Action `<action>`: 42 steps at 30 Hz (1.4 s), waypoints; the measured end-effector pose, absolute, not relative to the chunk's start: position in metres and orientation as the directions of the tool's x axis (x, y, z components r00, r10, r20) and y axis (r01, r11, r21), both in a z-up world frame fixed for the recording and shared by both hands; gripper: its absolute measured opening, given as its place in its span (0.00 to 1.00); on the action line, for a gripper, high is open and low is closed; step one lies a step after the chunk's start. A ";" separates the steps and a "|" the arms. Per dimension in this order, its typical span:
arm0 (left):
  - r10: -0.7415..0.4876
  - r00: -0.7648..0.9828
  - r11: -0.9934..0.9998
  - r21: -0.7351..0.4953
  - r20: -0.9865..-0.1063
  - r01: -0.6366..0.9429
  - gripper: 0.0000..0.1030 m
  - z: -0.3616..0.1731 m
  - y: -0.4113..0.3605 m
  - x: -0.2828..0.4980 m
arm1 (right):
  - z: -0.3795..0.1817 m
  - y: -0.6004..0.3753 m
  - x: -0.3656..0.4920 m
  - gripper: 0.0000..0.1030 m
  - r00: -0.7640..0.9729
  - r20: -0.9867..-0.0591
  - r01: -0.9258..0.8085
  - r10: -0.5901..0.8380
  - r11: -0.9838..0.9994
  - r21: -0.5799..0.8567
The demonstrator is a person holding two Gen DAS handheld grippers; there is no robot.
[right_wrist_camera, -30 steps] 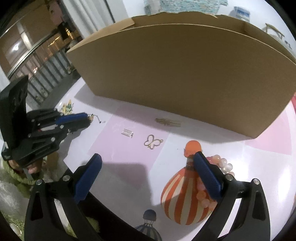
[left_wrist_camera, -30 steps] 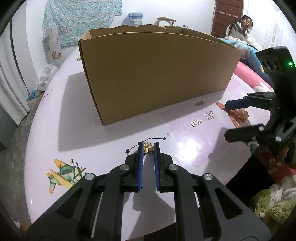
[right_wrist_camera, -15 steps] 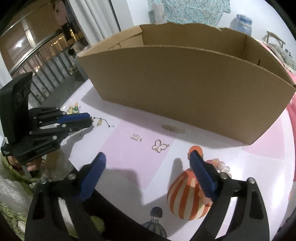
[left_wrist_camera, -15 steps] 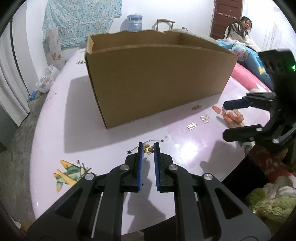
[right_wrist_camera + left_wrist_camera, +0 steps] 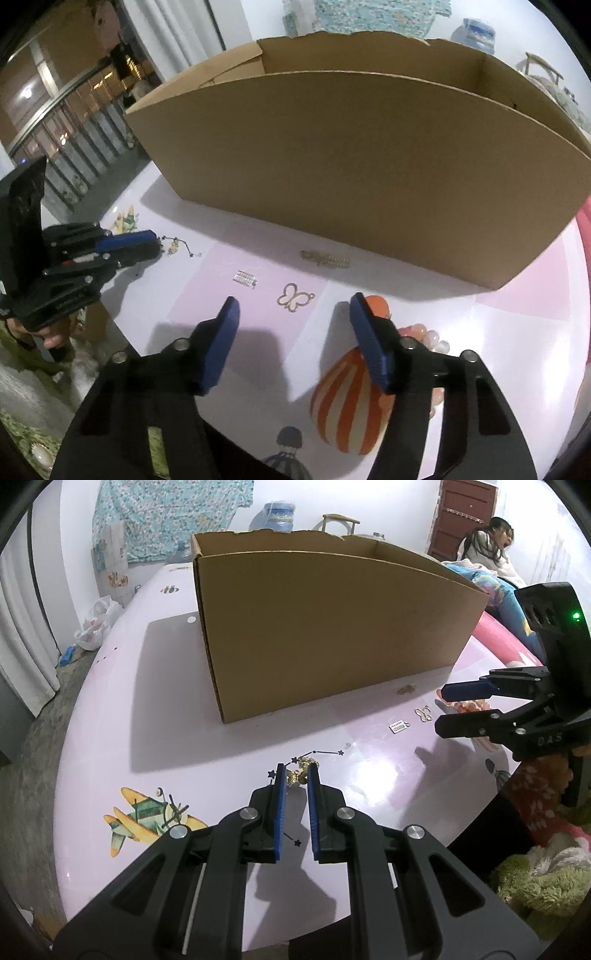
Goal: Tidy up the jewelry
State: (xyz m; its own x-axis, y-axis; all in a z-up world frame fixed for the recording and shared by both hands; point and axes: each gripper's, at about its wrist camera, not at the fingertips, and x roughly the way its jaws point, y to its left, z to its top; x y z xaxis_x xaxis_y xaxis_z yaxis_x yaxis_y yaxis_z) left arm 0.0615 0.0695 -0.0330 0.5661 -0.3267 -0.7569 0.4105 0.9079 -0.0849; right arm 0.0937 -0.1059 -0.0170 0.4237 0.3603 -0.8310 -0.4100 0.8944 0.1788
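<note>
The left hand-held gripper [image 5: 294, 775] is pinching a small gold butterfly charm on a thin dark star-linked chain [image 5: 297, 776] just over the pale pink table [image 5: 110, 716], near the open brown cardboard box [image 5: 317, 627]. The charm is likely light and limp, best held by its body. The right hand-held gripper [image 5: 293, 308] is closing with nothing between its blue pads, seemingly above the gold outline butterfly pendant [image 5: 294, 297].

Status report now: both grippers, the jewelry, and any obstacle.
Left gripper shut on small gold butterfly charm. Right gripper closing, nothing between its jaws, above flat butterfly-outline pendant. Tall brown cardboard box stands right behind; nothing blocks.
</note>
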 end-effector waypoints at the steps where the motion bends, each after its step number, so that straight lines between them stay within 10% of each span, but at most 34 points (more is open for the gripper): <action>1: -0.328 0.565 0.908 -0.086 -0.757 0.411 0.10 -0.033 0.070 0.062 | -0.017 -0.105 0.095 0.50 0.423 -0.836 -0.418 0.350 0.894 0.163; 15: -0.326 0.563 0.909 -0.088 -0.760 0.408 0.10 -0.035 0.070 0.063 | -0.018 -0.092 0.099 0.23 0.397 -0.864 -0.549 0.309 0.835 0.047; 42: -0.322 0.562 0.914 -0.094 -0.762 0.395 0.10 -0.037 0.073 0.064 | -0.018 -0.089 0.089 0.35 0.424 -0.859 -0.520 0.286 0.854 0.028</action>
